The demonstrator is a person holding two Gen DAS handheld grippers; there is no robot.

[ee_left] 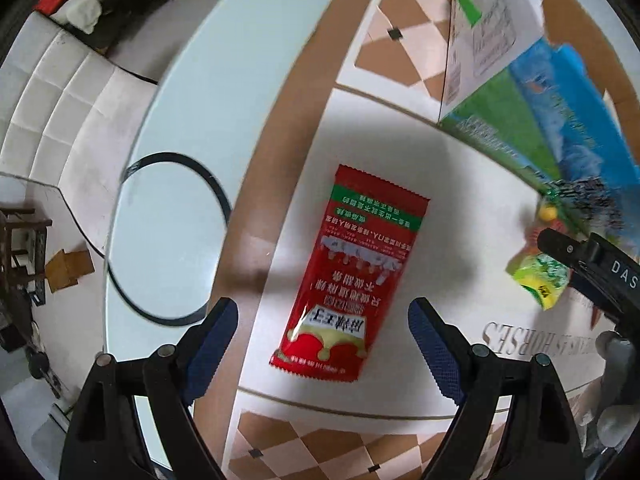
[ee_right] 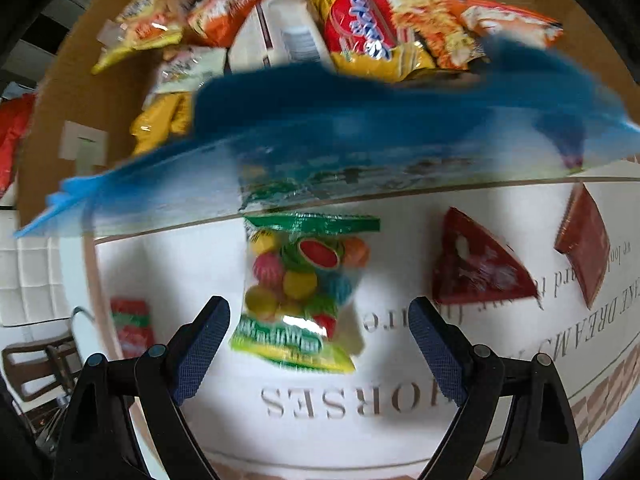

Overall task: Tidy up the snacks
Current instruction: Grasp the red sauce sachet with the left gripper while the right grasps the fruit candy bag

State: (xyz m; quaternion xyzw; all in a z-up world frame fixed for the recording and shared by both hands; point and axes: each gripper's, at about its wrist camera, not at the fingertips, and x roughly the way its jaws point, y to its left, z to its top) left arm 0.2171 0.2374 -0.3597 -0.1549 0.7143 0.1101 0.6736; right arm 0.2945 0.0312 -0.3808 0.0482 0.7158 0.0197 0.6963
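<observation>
A red snack packet (ee_left: 346, 276) with a green band lies flat on the white table mat (ee_left: 460, 200). My left gripper (ee_left: 322, 334) is open and hovers over the packet's near end. A clear bag of coloured candies (ee_right: 300, 296) lies on the mat, and my right gripper (ee_right: 320, 332) is open around its near end. That bag also shows in the left wrist view (ee_left: 540, 276), with the right gripper's fingers (ee_left: 592, 264) over it. A cardboard box (ee_right: 52, 92) behind holds several snack bags (ee_right: 360, 24). Its blue and green printed flap (ee_right: 360, 132) hangs over the mat.
Two dark red packets (ee_right: 476, 268) (ee_right: 584, 248) lie on the mat to the right. Another red and green packet (ee_right: 132, 324) lies left. A round glass table top (ee_left: 168, 236) with a black ring sits left of the mat. A white sofa (ee_left: 60, 92) stands beyond.
</observation>
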